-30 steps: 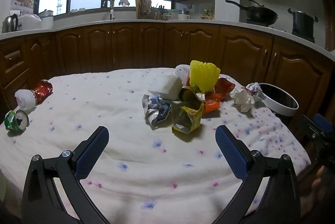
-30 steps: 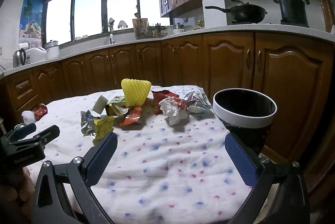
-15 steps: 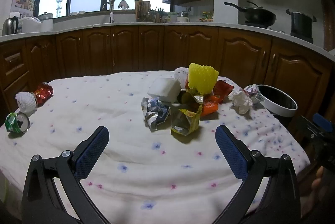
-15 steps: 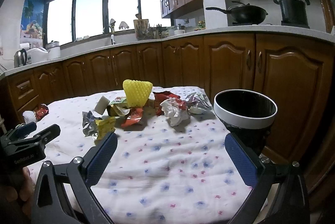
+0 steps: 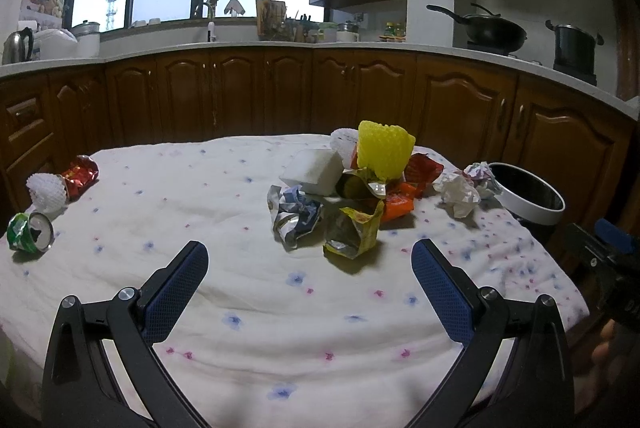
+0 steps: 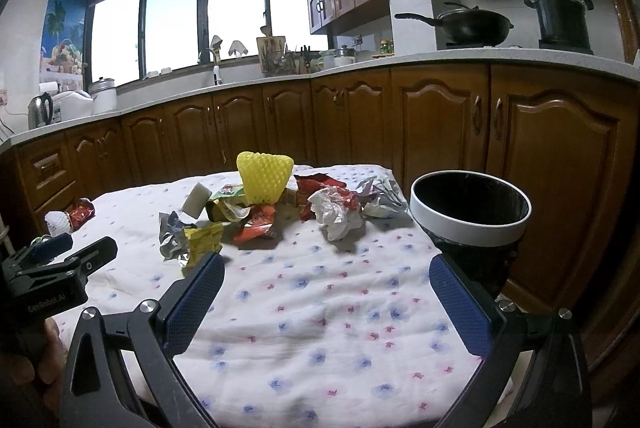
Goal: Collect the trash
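We hold the left gripper [image 5: 306,264] wide open and empty above the near edge of the table [image 5: 224,292]; the right gripper [image 6: 326,282] is likewise spread wide and empty. Compared with the views one second ago, both cameras have changed only slightly: the trash pile sits marginally closer and lower in frame, and no item has moved. We judge that collection has not begun and the approach is only starting.

The main pile lies mid-table: a yellow foam fruit net [image 5: 385,148], a white foam block [image 5: 314,170], a crumpled silver wrapper [image 5: 295,214], a yellow-green snack bag [image 5: 354,230], an orange wrapper [image 5: 396,200] and crumpled white paper [image 6: 334,214]. The black bin with a white rim [image 6: 472,224] stands just beside the table's right edge. Well apart, at the left edge, lie a green can [image 5: 30,232], a white foam net [image 5: 46,190] and a red wrapper [image 5: 80,174].

Legible writing: "GenRobot.AI" on the left gripper body in the right wrist view. Wrapper print is too small to read.
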`<state>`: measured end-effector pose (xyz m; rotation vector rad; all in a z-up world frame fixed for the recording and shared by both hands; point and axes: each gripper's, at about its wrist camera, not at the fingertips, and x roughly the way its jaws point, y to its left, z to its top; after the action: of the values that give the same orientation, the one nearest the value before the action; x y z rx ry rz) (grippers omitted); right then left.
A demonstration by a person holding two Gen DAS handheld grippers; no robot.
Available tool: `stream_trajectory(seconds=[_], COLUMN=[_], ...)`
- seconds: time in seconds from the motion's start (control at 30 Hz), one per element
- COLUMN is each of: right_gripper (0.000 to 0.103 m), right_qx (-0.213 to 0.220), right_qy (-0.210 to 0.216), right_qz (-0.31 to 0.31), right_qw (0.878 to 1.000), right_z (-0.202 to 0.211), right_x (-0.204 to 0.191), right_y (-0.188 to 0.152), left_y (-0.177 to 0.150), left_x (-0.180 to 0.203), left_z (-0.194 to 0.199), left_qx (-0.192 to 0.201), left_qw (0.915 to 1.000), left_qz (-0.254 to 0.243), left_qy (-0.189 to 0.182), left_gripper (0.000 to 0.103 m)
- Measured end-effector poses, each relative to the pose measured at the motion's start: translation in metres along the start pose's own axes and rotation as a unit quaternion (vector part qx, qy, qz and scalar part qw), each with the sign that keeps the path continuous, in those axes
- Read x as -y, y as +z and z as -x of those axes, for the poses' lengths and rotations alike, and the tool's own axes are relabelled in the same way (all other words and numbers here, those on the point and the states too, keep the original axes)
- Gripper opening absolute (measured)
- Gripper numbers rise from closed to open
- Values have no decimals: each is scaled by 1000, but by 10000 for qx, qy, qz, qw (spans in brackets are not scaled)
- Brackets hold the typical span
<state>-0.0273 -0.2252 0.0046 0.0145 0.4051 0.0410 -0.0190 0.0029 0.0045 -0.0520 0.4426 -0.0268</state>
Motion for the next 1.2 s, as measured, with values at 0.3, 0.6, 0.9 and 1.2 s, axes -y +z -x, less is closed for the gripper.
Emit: stream_trajectory(seconds=[0.3, 0.6, 0.9, 1.2], right_gripper=[103, 102, 72, 55], right_qx=[-164, -630, -1314, -1838], right_qy=[136, 490, 683, 609], right_qz=[-68, -420, -776, -587], right_qw=[9998, 9959, 9859, 9793], right_z=[-6, -45, -117, -183], right_x=[-1, 13, 27, 25], right_y=[3, 22, 38, 38], left_y=[2, 12, 23, 16], left_x=[1, 4, 19, 17], left_z=[-9, -51, -98, -143], left_qx=[-293, -944, -1439, -2026], left_qw=[9993, 9933, 9843, 9717], left_qz=[55, 172, 238, 522], left_qy=[-230, -638, -991, -1099], left_gripper=[103, 102, 84, 49])
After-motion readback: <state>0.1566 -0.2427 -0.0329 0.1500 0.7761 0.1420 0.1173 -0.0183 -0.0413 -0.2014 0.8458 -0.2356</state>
